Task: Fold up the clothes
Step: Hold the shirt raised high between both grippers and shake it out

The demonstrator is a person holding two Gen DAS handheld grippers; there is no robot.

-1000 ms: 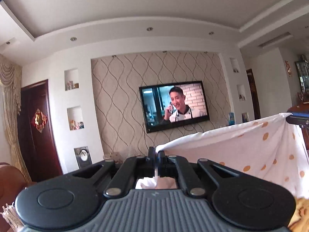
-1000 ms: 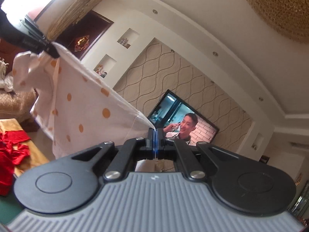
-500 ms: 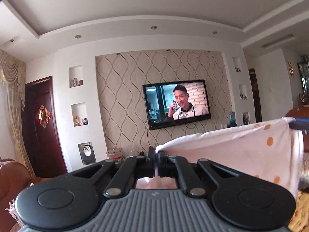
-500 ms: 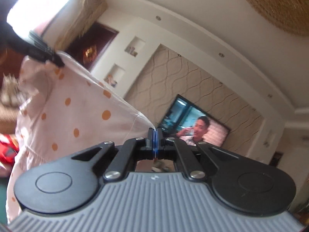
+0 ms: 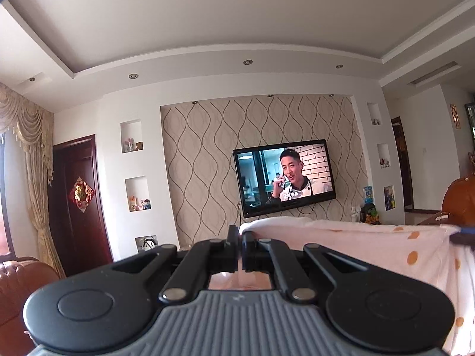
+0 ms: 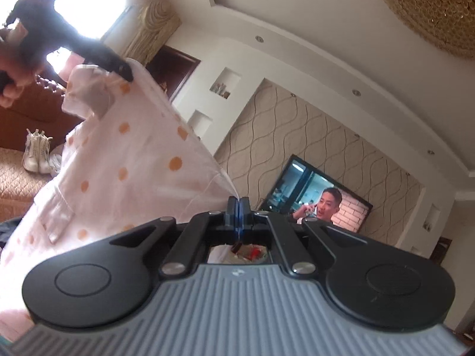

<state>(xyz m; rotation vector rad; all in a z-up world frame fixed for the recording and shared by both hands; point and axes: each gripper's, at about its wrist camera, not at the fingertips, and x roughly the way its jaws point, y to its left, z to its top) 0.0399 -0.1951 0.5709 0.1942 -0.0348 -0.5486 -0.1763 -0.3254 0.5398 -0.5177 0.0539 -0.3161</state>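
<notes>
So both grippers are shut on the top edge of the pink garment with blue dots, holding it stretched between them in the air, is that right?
Not quite: the dots are orange, not blue, as the right wrist view shows plainly. The rest holds: the left gripper and the right gripper are each shut on the top edge of the garment, which hangs stretched between them.
</notes>
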